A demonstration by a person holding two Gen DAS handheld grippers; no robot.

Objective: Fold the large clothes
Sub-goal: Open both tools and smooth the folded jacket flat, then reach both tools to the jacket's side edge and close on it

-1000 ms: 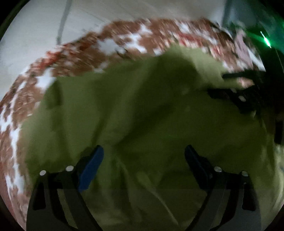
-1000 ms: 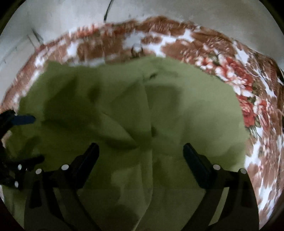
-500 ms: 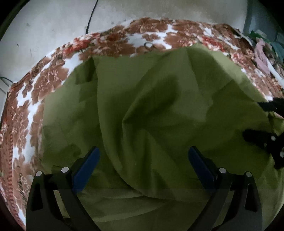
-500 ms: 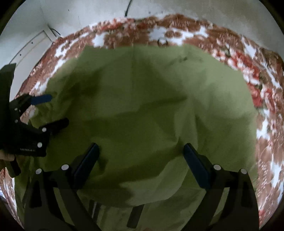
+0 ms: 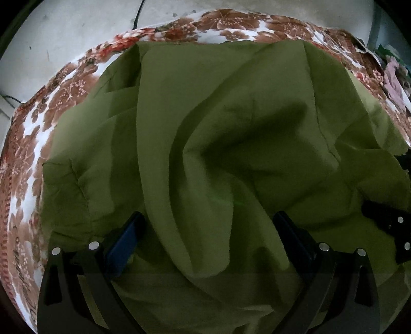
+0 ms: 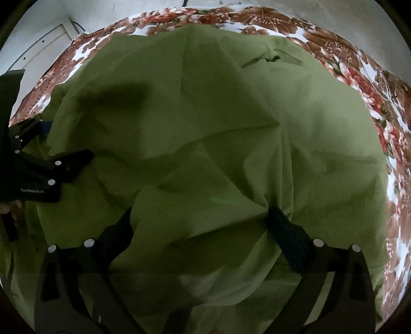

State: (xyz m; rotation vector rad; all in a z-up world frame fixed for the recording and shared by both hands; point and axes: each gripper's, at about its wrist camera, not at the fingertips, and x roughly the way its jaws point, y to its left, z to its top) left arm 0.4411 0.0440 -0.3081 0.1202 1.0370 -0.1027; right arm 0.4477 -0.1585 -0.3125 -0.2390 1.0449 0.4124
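Observation:
A large olive-green garment [image 5: 231,144] lies rumpled over a floral bedsheet [image 5: 51,108]; it fills the right wrist view [image 6: 205,128] too. My left gripper [image 5: 208,231] is open, its jaws wide apart just above a raised fold of the cloth. My right gripper [image 6: 200,226] is open too, with loose cloth bulging between its jaws. The right gripper's fingers [image 5: 385,221] show at the left view's right edge. The left gripper [image 6: 64,149] shows at the right view's left edge, also open.
The brown-and-red floral sheet [image 6: 372,102] rims the garment on all far sides. A pale wall with a dark cable [image 5: 138,15] lies behind. Other clothes [image 5: 393,79] are piled at the far right. A white panel [image 6: 43,46] stands at the left.
Both grippers have stayed open and drawn back over the garment. The cloth has settled lower and spread out, and more of the floral sheet shows beyond it.

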